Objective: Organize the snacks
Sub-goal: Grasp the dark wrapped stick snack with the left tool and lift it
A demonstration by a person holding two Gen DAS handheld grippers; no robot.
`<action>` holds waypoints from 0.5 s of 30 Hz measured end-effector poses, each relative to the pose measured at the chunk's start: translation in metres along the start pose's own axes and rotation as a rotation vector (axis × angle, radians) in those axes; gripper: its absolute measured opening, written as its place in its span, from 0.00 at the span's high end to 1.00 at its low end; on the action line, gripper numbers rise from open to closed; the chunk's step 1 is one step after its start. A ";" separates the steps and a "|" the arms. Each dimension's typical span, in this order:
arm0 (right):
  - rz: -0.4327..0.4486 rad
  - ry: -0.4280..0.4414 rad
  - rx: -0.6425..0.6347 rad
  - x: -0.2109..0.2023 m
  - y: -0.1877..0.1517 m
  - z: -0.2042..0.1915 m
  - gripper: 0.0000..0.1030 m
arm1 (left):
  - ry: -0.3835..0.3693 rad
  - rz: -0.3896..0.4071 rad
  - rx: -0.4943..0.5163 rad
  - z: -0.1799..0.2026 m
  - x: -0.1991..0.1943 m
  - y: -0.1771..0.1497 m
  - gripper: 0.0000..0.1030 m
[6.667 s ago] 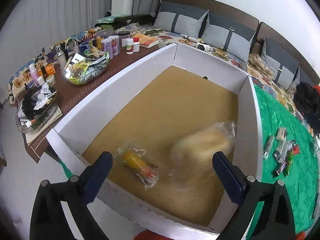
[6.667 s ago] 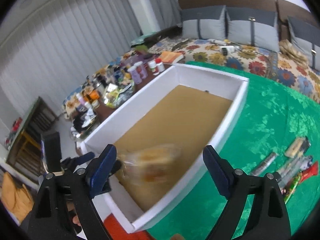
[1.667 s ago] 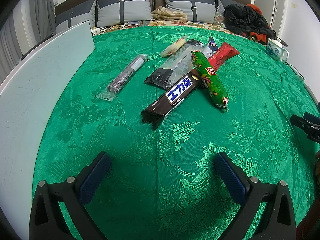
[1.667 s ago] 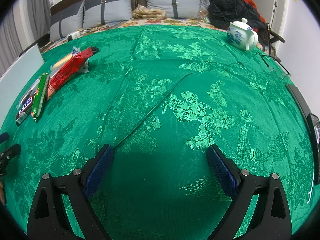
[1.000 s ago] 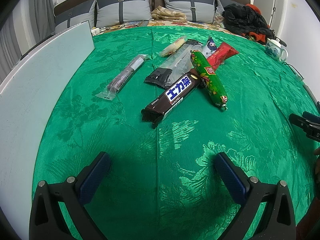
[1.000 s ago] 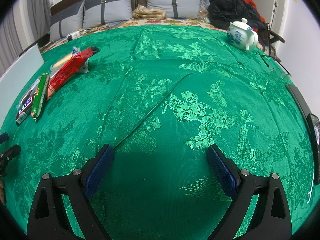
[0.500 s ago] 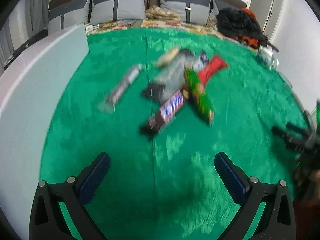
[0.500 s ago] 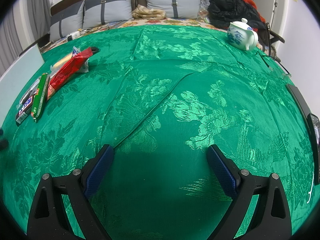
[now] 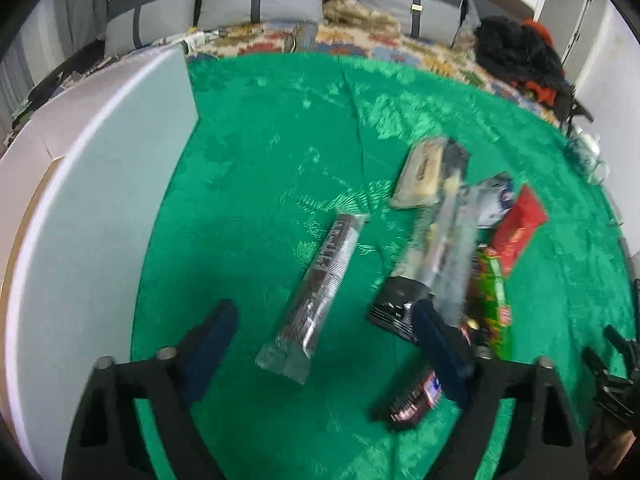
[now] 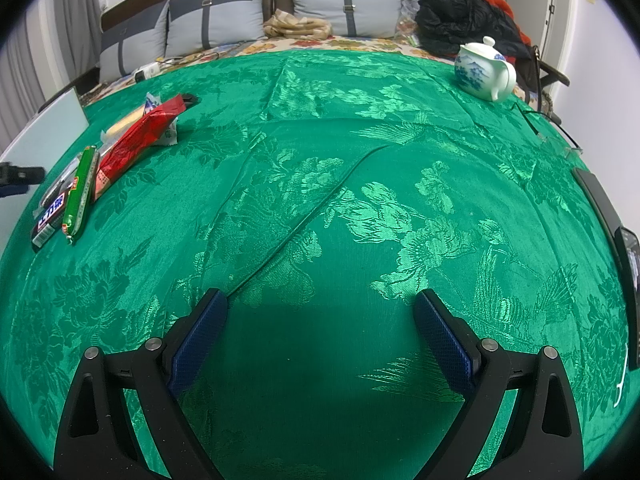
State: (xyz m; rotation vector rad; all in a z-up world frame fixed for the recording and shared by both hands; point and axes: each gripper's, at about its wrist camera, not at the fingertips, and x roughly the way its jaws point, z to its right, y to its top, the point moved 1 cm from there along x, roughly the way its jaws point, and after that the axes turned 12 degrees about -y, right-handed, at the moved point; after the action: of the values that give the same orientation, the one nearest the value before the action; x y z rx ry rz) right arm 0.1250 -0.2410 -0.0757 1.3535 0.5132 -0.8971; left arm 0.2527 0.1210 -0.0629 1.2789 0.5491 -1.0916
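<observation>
Several wrapped snacks lie on the green cloth (image 9: 260, 184). In the left wrist view a dark biscuit sleeve in clear wrap (image 9: 320, 292) lies between the fingers of my left gripper (image 9: 324, 344). The jaws are closing and the pads stand apart from the sleeve. To its right are a black-ended clear packet (image 9: 432, 256), a brown chocolate bar (image 9: 416, 400), a green sausage stick (image 9: 492, 296), a red packet (image 9: 518, 228) and a pale bar (image 9: 420, 172). My right gripper (image 10: 320, 340) hangs open over bare cloth, far right of the red packet (image 10: 140, 136) and the green stick (image 10: 80, 196).
The white box wall (image 9: 100, 200) rises along the left of the cloth. A white and blue teapot (image 10: 484, 68) stands at the far right, and a dark flat device (image 10: 600, 200) lies at the right edge. Grey cushions (image 10: 224, 20) line the back.
My left gripper has moved forward and up over the snack pile and its jaws have narrowed, so the biscuit sleeve now lies between them. The right gripper has stayed still.
</observation>
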 end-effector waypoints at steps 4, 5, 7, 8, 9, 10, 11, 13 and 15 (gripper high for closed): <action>0.000 0.000 0.000 0.000 0.000 0.000 0.06 | 0.038 -0.048 -0.021 -0.008 0.023 0.008 0.49; 0.000 0.000 0.000 0.000 0.000 0.000 0.06 | 0.042 -0.058 -0.029 -0.010 0.028 0.009 0.53; 0.000 0.000 0.000 0.000 0.000 0.000 0.06 | 0.051 -0.045 -0.012 -0.008 0.027 0.010 0.72; 0.000 0.000 0.000 0.000 0.000 0.000 0.06 | 0.052 -0.042 -0.006 -0.007 0.026 0.009 0.77; 0.000 0.000 0.000 0.000 0.000 0.000 0.06 | 0.056 -0.043 0.002 -0.005 0.026 0.008 0.81; 0.000 0.000 0.000 0.000 0.000 0.000 0.06 | 0.069 -0.039 0.010 -0.004 0.024 0.005 0.82; 0.000 0.000 0.000 0.000 0.000 0.000 0.06 | 0.083 -0.036 0.014 -0.004 0.022 0.000 0.82; 0.000 0.000 0.000 0.000 0.000 0.000 0.06 | 0.090 -0.022 -0.007 -0.004 0.014 -0.014 0.82; 0.000 0.000 0.000 0.000 0.000 0.000 0.06 | 0.079 -0.008 -0.052 -0.007 0.002 -0.035 0.82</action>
State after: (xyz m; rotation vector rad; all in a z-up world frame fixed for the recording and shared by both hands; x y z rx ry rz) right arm 0.1250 -0.2410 -0.0757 1.3534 0.5134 -0.8972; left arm 0.2248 0.1293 -0.0829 1.2788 0.6386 -1.0306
